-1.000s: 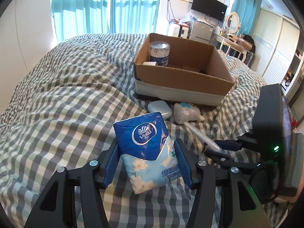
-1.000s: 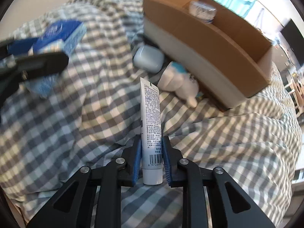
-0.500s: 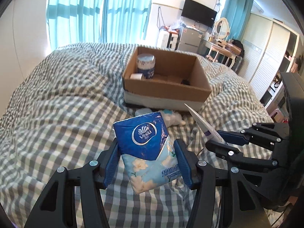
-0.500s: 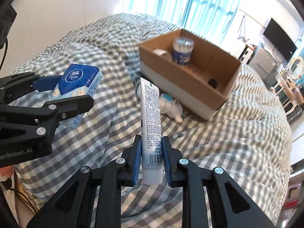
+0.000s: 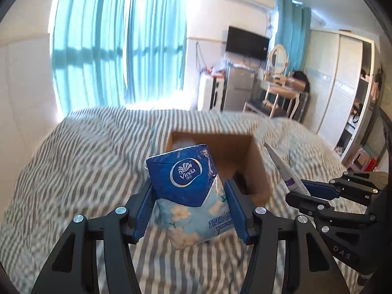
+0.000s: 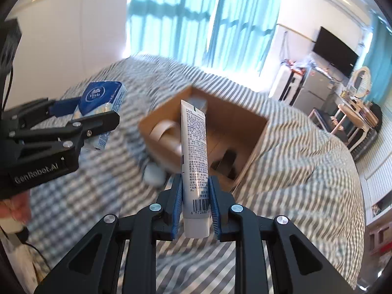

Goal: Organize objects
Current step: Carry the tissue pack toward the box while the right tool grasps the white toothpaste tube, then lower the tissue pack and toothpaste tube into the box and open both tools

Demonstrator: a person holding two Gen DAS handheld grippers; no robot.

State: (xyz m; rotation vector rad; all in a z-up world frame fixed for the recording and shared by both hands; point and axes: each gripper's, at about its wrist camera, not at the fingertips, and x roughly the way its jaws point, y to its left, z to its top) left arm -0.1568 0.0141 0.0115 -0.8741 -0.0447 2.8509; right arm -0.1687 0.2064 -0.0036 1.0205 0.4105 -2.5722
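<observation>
Blue-and-white tissue pack [image 5: 189, 196], soft plastic wrap, round logo reading "Vinda" on the dark blue upper panel; pale blue lower panel with white flowers and a line of Chinese characters, too small to read. Held upright off the bed, pinched on both sides by the blue-padded fingers [image 5: 144, 208] of the left gripper [image 5: 188, 210].

White tube [image 6: 196, 156], flat crimped end up, cap end down; back panel covered in dense small print, not legible, with a barcode whose visible digits read "6 972682". Clamped near its cap end between the nearly closed fingers [image 6: 177, 205] of the right gripper [image 6: 196, 208], also clear of the bed. In the left wrist view the tube [image 5: 284, 169] sits at 3 o'clock from the tissue pack, tilted, with a purple band on its label.

Brown cardboard box [image 6: 257, 132], open top, resting on the bed beyond both items, at 12 o'clock. Contents, from the right wrist view: a roll of brown tape [image 6: 163, 129] in the near left corner, a dark object [image 6: 229, 160] on the floor of the box, and a blurred clear-topped container behind the tube. A pale rounded case [image 6: 154, 174] lies on the bed against the box's near side.

Left gripper body in the right wrist view carries the marking "GenRobot.AI" [image 6: 36, 171].

Grey-and-white checked bedcover [image 5: 85, 159], motion-blurred.
</observation>
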